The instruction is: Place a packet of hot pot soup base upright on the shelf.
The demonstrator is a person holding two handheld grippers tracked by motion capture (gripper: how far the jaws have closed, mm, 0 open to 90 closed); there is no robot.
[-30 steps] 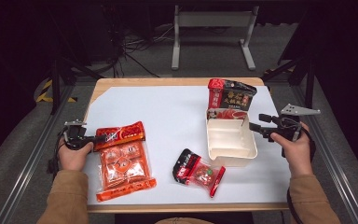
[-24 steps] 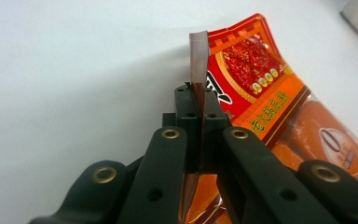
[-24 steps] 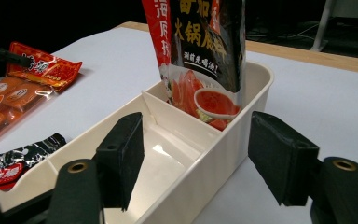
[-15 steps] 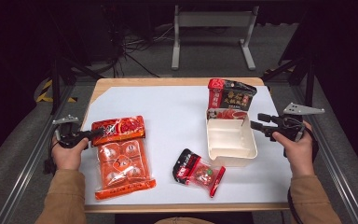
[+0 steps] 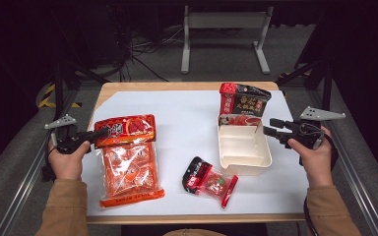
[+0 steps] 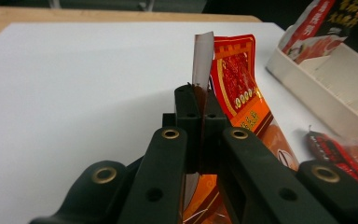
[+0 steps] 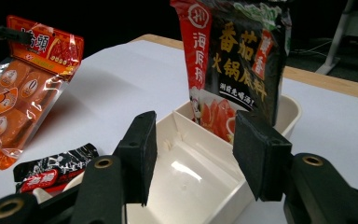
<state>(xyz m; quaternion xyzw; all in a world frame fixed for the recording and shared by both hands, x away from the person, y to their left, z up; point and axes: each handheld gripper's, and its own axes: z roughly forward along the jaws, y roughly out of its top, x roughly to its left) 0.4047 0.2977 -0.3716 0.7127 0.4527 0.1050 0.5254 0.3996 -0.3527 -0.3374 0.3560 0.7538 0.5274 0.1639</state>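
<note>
Left tool (image 5: 98,133): you have it clamped tight on the top edge of the orange pack (image 5: 128,160); in the left gripper view that edge (image 6: 204,60) stands up between the closed jaws.
Orange pack: it lies by the counter's (image 5: 177,105) left edge, its top end lifted off the white sheet, its lower end reaching toward the near edge.
Right tool (image 5: 270,127): your jaws have just been closing; they are parted with nothing between the pads (image 7: 142,154), and they point at the tray.
Tray (image 5: 243,150): white, right of the counter's middle, near your right tool.
Dark pouch (image 5: 243,101): it stands upright in the tray's far compartment.
Small packet (image 5: 209,179): red and black, near the front edge, just left of the tray.
</note>
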